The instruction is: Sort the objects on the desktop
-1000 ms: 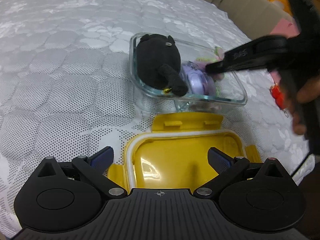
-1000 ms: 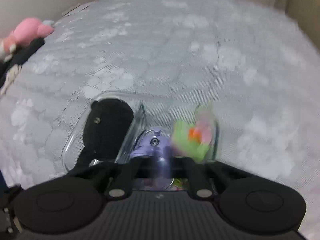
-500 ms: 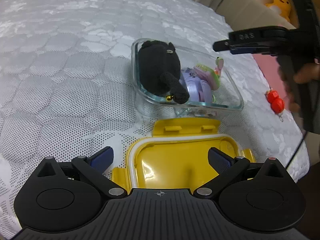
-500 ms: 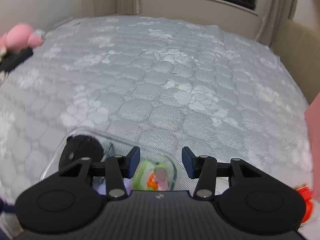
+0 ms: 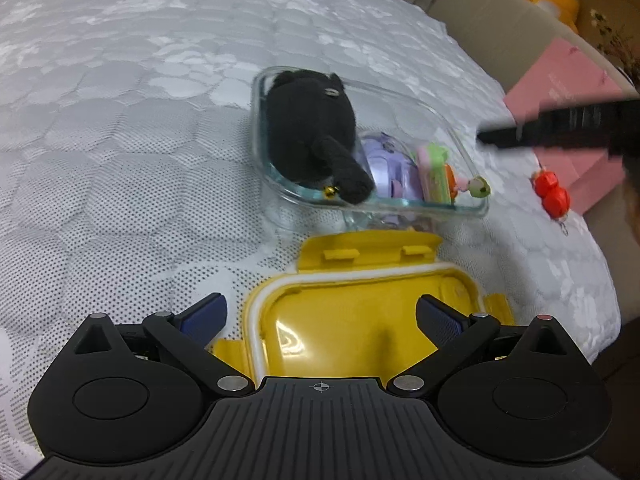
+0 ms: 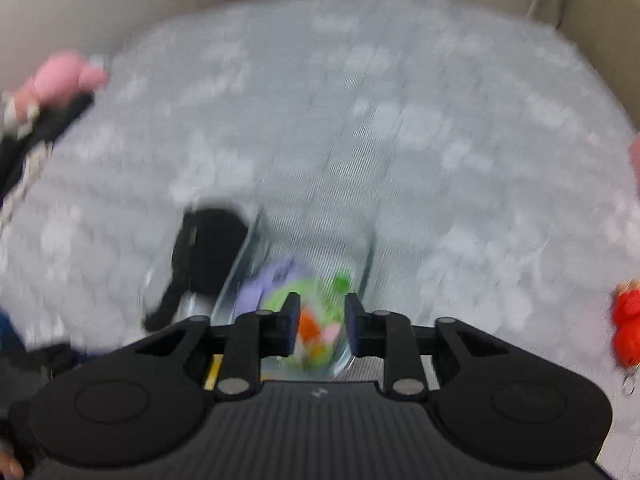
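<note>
Right gripper (image 6: 319, 330) empty, jaws closing above glass container (image 5: 472, 152). Left gripper (image 5: 320, 316) spread wide, empty. Risk: red charm (image 5: 551, 192) near mattress's right edge could get knocked off.

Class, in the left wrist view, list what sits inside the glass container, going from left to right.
Black plush toy → purple toy → green and pink toy, all inside the glass container.
</note>
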The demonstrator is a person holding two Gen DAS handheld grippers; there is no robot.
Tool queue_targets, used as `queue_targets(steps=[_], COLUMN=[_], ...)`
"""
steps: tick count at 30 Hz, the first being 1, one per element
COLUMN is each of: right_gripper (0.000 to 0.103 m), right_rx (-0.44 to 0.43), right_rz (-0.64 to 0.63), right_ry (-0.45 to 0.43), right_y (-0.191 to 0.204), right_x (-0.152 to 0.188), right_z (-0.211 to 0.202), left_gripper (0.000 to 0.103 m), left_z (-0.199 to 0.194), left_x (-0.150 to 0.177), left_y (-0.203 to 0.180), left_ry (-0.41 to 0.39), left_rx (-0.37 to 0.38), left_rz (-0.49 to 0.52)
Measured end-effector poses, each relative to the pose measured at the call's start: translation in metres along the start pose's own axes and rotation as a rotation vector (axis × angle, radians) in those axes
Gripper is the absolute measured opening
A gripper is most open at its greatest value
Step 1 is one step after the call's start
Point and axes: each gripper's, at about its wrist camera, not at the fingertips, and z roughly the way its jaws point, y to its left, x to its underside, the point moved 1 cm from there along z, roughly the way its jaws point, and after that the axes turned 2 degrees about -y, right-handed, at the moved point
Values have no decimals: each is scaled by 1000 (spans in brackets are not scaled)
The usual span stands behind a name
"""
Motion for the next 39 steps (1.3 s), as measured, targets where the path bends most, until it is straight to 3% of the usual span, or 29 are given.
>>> queue_targets(steps=[4, 7, 8, 10, 12, 14, 15, 17, 22, 27, 29, 30, 35, 37, 39], right_gripper=[34, 35, 37, 53, 57, 61, 46, 47, 47, 47, 50, 57, 59, 59, 59], right_rx=[-77, -104, -96, -30, 18, 11, 8, 12, 13, 43, 53, 36, -172, -175, -155], right_rz=[42, -17, -56, -178, -282, -273, -268, -220, -168, -126, -107, -74, 151, 211, 182], right_ry=[45, 124, 144, 156, 129, 109, 99, 82, -79, -220, -216, -204, -164, -213, -223], right_y=[-6, 7, 13, 30, 42, 41, 41, 38, 33, 26, 20, 16, -18, -29, -26], right_x=[-3, 2, 4, 10, 15, 13, 12, 6, -9, -5, 3, 8, 25, 26, 25], right_z=[11, 27, 33, 44, 55, 60, 63, 58, 29, 48, 58, 57, 21, 7, 4], left_gripper=[103, 103, 103, 103, 103, 103, 103, 103, 103, 103, 103, 103, 103, 103, 103], left_z=[-2, -2, -2, 0, 1, 1, 1, -1, -3, -5, -6, -6, -3, -1, -1], left_x=[2, 2, 2, 2, 2, 3, 3, 4, 1, 3, 4, 5, 1, 0, 1], left_y=[-1, 3, 4, 6, 8, 9, 10, 12, 18, 14, 14, 14, 16, 13, 8], left_ry=[-2, -2, 0, 3, 8, 10, 10, 9, -1, -7, -7, -6, -6, -4, 0], left_rx=[-8, -11, -11, -11, -7, -6, -7, -13, -13, -18, -25, -30, -31, -26, -22], left_rz=[3, -9, -13, -18, -24, -25, -21, -14, -44, -30, -23, -19, -42, -40, -25])
